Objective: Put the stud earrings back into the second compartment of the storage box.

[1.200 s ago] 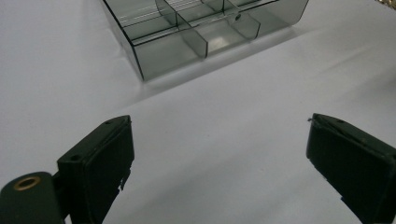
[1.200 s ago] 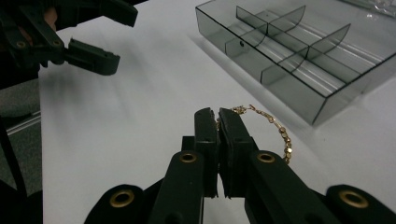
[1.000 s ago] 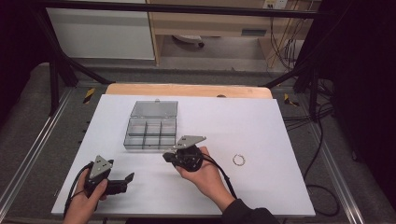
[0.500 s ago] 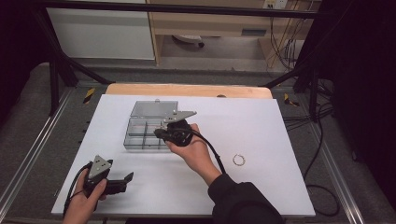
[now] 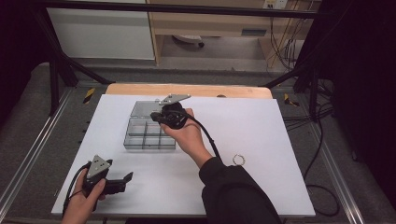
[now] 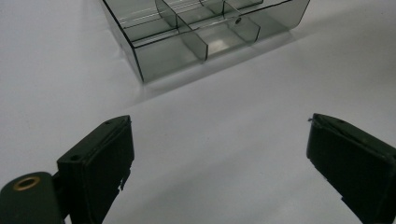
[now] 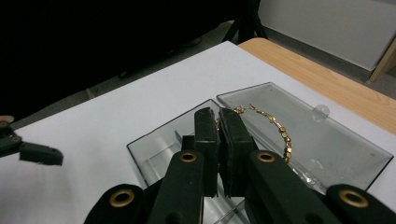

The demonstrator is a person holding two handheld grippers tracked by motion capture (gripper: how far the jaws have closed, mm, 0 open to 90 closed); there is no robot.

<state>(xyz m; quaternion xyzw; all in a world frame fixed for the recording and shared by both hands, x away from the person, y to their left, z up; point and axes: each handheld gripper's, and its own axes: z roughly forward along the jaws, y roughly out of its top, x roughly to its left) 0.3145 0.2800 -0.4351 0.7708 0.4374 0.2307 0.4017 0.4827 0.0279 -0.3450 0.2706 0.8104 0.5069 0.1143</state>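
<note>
A clear compartment box [image 5: 144, 139] lies on the white table with its lid [image 7: 336, 149] folded open behind it. Over the box's far right part hovers my right gripper [image 5: 158, 116], held in a hand. In the right gripper view its jaws are shut [image 7: 218, 114] on a gold bead chain [image 7: 276, 127], which curves out to the right above the lid. My left gripper [image 5: 122, 182] rests near the table's front left, open and holding nothing. The left gripper view has the wide-open jaws [image 6: 219, 135] pointing at the box [image 6: 163, 53] a short way off.
A small metal ring [image 5: 239, 160] lies on the table to the right of the forearm. A wooden strip [image 5: 187, 89] runs along the table's far edge. Black frame posts and cables [image 5: 303, 60] stand at the back right.
My right gripper has moved away from me and leftward, from the box's front right corner to above the box. The left gripper has stayed where it was.
</note>
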